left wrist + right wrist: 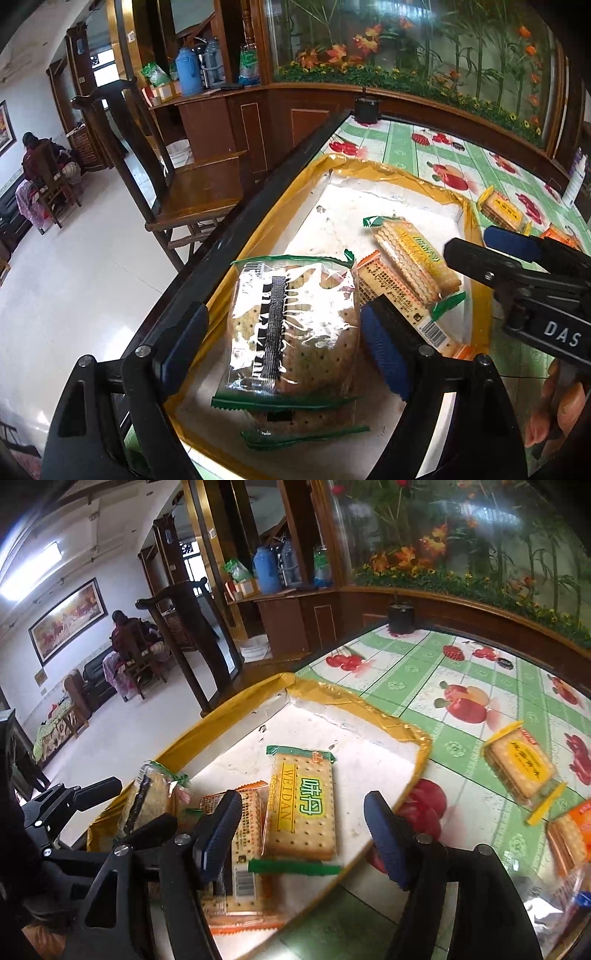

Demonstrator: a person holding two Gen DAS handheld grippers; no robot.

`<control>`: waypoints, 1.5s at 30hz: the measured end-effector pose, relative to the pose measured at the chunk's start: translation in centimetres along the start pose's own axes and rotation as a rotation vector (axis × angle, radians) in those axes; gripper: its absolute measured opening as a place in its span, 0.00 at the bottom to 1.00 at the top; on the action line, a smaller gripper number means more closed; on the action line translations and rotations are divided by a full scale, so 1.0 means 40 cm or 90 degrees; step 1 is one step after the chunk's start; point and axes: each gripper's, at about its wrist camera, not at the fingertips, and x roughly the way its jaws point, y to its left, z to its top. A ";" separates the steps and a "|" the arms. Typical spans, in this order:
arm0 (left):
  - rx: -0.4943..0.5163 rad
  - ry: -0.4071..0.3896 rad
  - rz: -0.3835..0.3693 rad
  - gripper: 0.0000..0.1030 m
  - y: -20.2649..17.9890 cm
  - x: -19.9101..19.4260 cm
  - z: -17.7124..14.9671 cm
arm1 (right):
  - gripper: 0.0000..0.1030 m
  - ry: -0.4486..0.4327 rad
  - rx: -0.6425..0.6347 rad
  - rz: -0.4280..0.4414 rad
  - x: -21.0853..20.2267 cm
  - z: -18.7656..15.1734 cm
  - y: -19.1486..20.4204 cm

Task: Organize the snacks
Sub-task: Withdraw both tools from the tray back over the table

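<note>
A: Left gripper (284, 347) spread wide around the clear-wrapped cracker pack (293, 328), pads either side, not yet pinching. Resting on a second pack underneath, inside the white tray (369, 206) with yellow-taped rim.

B: Right gripper (303, 834) open too, empty, hovering above the green WEIDAN pack (301, 805). Orange-edged pack (236, 853) at nine o'clock of that one, partly tucked beneath.

A: Still outside the tray: yellow-wrapped pack (519, 771) at three o'clock on the fruit-print tablecloth (424, 672), plus an orange pack (570, 834) at four o'clock.

B: Risks?

A: Slippery film, so possible squirting out on closing. Squeezing too hard, likely cracked crackers. Lifting the top pack, maybe dragging the lower one along.

B: And both tools near each other over the tray: easy to collide or nudge the WEIDAN pack.
</note>
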 end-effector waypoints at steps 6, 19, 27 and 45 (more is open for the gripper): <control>-0.006 -0.030 -0.010 0.83 -0.003 -0.050 -0.004 | 0.70 -0.027 0.007 -0.005 -0.071 -0.013 -0.006; 0.005 -0.074 -0.029 0.83 -0.055 -0.146 -0.012 | 0.75 -0.082 0.028 -0.044 -0.258 -0.080 -0.060; 0.032 -0.087 -0.052 0.83 -0.125 -0.186 -0.016 | 0.79 -0.102 0.056 -0.085 -0.362 -0.137 -0.136; 0.066 -0.092 -0.086 0.83 -0.230 -0.228 -0.045 | 0.97 -0.136 0.134 -0.169 -0.523 -0.285 -0.292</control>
